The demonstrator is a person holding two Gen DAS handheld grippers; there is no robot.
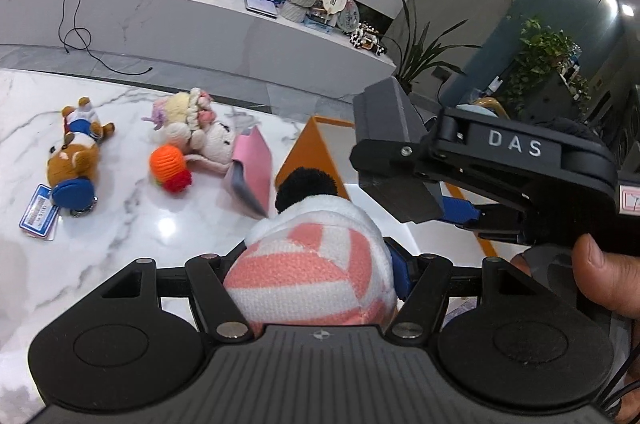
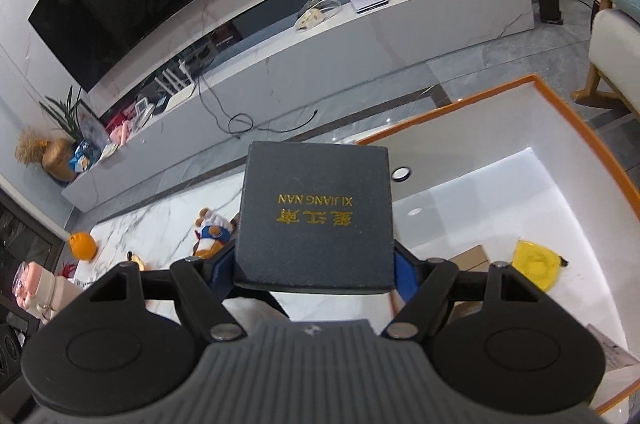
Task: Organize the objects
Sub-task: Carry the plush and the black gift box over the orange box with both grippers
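Note:
My left gripper [image 1: 316, 264] is shut on a pink-and-white striped plush toy [image 1: 316, 276] with a black pom-pom, held above the marble table [image 1: 132, 224]. My right gripper [image 2: 316, 264] is shut on a dark grey box [image 2: 316, 216] with gold lettering, held above the near corner of the white storage box with orange rim [image 2: 560, 112]. The right gripper and its grey box also show in the left wrist view [image 1: 384, 128], just right of the plush. Inside the storage box lie a yellow object [image 2: 534, 264] and a brown cardboard piece [image 2: 474, 258].
On the table lie a brown bear toy in blue [image 1: 76, 152], a heap of knitted toys [image 1: 192, 128], an orange knitted ball [image 1: 168, 162], a pink wallet [image 1: 252, 172] and a card [image 1: 38, 212]. An orange fruit [image 2: 82, 246] sits at the far left. A TV bench stands behind.

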